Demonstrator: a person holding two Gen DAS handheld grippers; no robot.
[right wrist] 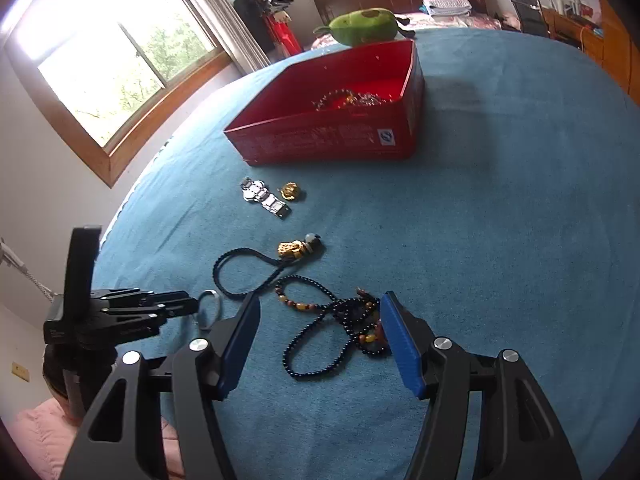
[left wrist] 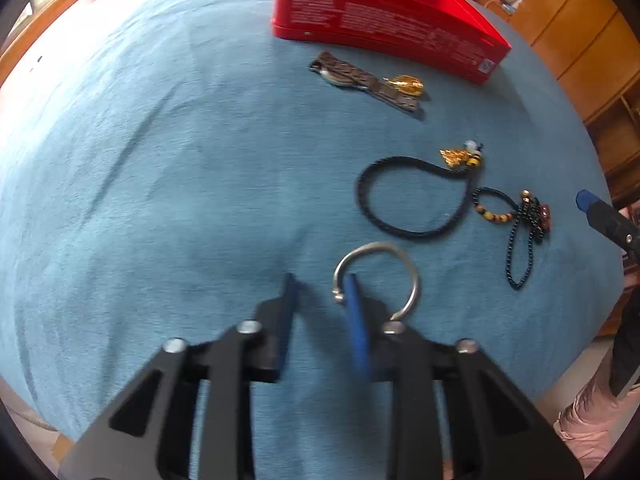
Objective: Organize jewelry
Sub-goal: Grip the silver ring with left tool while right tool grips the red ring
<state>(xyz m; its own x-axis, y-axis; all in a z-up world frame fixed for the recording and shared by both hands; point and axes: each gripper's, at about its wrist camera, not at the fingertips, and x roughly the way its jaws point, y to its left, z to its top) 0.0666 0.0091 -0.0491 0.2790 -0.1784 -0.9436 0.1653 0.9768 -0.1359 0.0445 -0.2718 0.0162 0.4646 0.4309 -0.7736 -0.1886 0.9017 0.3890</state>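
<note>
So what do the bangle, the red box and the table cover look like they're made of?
Bangle: likely polished metal, silvery and thin, with glints along its open curve.
Red box: glossy printed tin or coated card; hard to say which.
Table cover: soft blue cloth, matte and napped like towelling, with creases.

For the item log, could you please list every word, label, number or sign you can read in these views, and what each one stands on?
No text can be read.
Red box: rows of small white print along its side, too small and blurred to read.
Red box, right wrist view: a small white square label with a blue round mark, its wording unreadable.
The jewelry, the blue cloth and both grippers show no lettering.
</note>
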